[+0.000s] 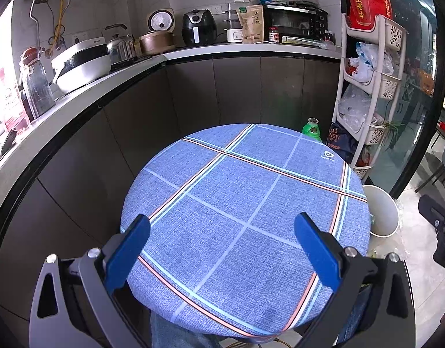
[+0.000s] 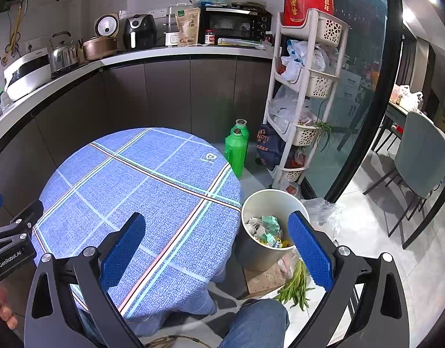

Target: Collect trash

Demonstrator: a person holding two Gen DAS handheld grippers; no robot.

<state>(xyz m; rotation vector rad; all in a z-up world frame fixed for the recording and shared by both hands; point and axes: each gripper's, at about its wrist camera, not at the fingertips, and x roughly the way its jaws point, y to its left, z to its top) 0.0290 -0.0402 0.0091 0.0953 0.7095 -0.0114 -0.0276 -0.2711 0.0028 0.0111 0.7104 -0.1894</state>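
With nothing lying on the round blue-checked table, the trash sits gathered in the white bin on the floor just right of it, likely parked there for easy drops. Both tongs hang level above the near edge, pointing toward the far counter: the left gripper spread wide and empty, the right gripper likewise, its right finger over the bin's rim.

- A round table under a blue plaid cloth.
- Two green thermos flasks on the floor just beside it.
- A white basket rack holding plastic bags.
- A black toaster oven near an air fryer.
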